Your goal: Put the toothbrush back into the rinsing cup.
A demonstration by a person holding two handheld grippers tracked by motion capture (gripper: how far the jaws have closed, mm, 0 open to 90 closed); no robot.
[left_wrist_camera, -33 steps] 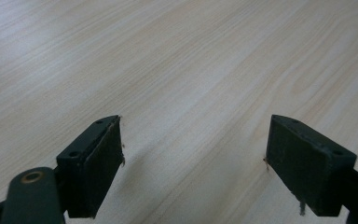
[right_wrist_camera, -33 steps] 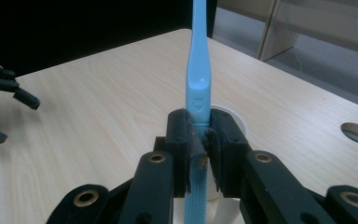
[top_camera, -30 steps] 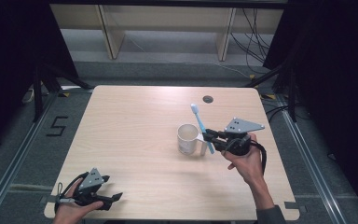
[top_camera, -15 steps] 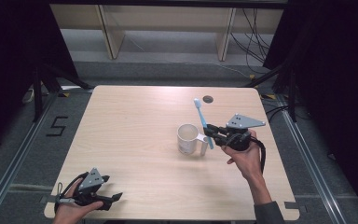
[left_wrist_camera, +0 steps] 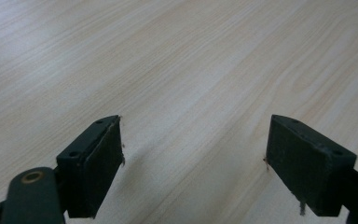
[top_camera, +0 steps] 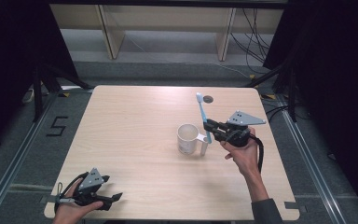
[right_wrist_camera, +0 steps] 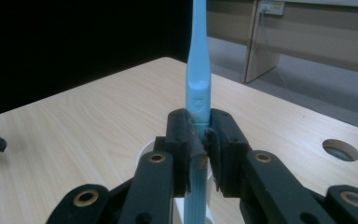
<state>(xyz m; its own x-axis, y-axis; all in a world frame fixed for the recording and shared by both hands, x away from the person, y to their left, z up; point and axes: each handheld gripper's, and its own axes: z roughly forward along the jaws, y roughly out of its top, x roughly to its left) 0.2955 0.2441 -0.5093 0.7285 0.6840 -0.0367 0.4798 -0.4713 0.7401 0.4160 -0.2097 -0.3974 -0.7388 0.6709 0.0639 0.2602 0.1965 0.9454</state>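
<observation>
A light-blue toothbrush (top_camera: pixel 201 114) stands nearly upright, head at the top, just right of a white mug (top_camera: pixel 187 138) on the wooden table (top_camera: pixel 135 121). My right gripper (top_camera: pixel 209 128) is shut on the toothbrush's handle, coming in from the right. In the right gripper view the toothbrush (right_wrist_camera: pixel 198 70) rises between the pressed pads of that gripper (right_wrist_camera: pixel 198 149), and the mug's rim (right_wrist_camera: pixel 144 150) peeks out below them. My left gripper (top_camera: pixel 114 199) rests at the table's near left corner. Its jaws stand wide open, with bare wood between them (left_wrist_camera: pixel 193 163).
A round cable hole (top_camera: pixel 208 99) sits in the table's far edge, behind the mug, and shows at the right of the right gripper view (right_wrist_camera: pixel 340 149). Dark stands and cables flank the table. Shelving stands beyond it.
My right gripper has shifted slightly up the picture with the toothbrush, whose head now sits a little farther back and right. The left gripper has kept still.
</observation>
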